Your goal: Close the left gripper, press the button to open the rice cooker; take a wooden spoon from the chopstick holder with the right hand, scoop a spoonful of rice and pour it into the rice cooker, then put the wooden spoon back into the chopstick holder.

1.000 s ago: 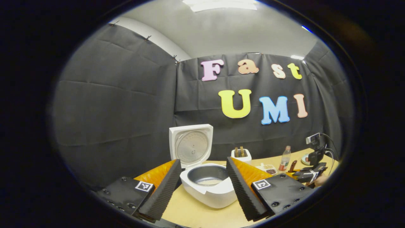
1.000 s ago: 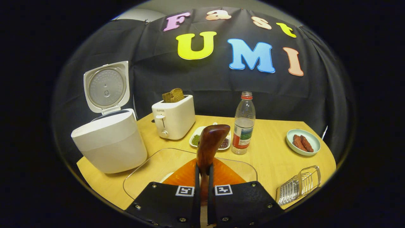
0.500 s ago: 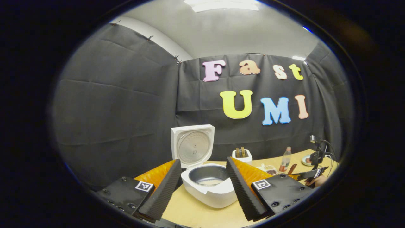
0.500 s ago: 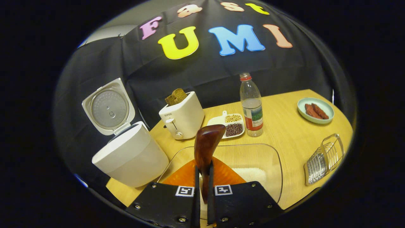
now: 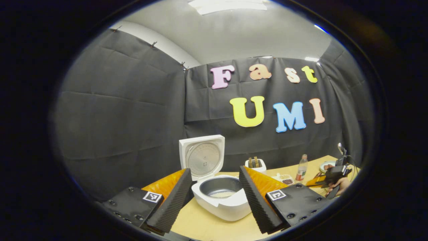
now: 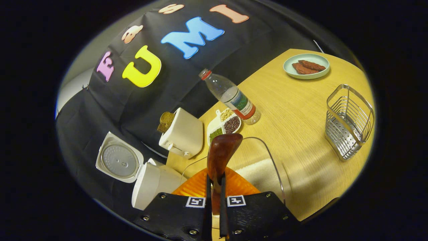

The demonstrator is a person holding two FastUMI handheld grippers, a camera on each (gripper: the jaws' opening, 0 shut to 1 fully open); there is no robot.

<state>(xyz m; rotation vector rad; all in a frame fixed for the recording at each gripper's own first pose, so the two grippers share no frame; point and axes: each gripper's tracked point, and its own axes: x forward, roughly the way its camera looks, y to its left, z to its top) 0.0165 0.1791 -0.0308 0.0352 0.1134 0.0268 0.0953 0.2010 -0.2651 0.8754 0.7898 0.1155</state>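
Left gripper view
- Left gripper (image 5: pixel 214 190): fingers spread wide apart, holding nothing, hovering near the rice cooker (image 5: pixel 222 201).
- Rice cooker: on the wooden table (image 5: pixel 207 227), lid upright and open — a little rice lies at the bottom of its pot.
- Far right: the right gripper (image 5: pixel 329 179) and the hand (image 5: pixel 338 185) holding it, above the table edge.

Right gripper view
- Right gripper (image 6: pixel 214 187): fingers pressed together on the handle of the wooden spoon (image 6: pixel 220 157).
- Wooden spoon: bowl pointing forward, over the clear glass dish (image 6: pixel 267 167) of rice (image 6: pixel 260 170).
- Chopstick holder (image 6: pixel 349 120): wire basket — well apart, to the right on the table.
- Also there: toaster (image 6: pixel 182 134), bottle (image 6: pixel 232 97), plate (image 6: pixel 306 65).
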